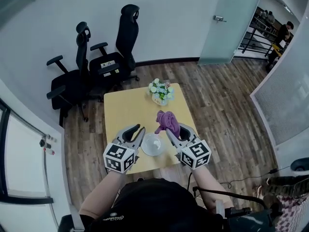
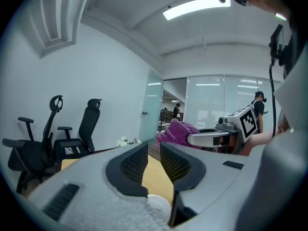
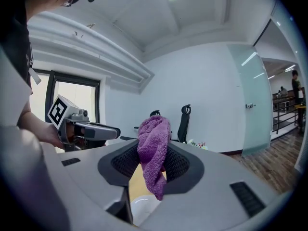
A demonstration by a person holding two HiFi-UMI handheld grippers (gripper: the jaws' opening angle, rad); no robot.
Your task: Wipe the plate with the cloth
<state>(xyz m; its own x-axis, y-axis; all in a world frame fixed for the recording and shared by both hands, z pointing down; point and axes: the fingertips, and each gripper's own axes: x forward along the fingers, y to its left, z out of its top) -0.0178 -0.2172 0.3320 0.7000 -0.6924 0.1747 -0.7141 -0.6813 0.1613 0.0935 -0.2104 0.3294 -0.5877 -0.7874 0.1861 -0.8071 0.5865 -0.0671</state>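
At lower centre, the plate [image 1: 152, 144] sat on the bench [image 1: 120, 111] between your tongs: right tongs [image 1: 175, 129] clamped the cloth [image 1: 167, 120], left tongs [image 1: 136, 130] slightly apart, empty. You needed cloth pressed flat, rim steadied.

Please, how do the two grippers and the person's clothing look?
Both the left gripper and right gripper have pale grey bodies with black textured pads inside the jaws. Each carries a cube of black-and-white square markers. The person wears a black top; the forearms are uncovered.
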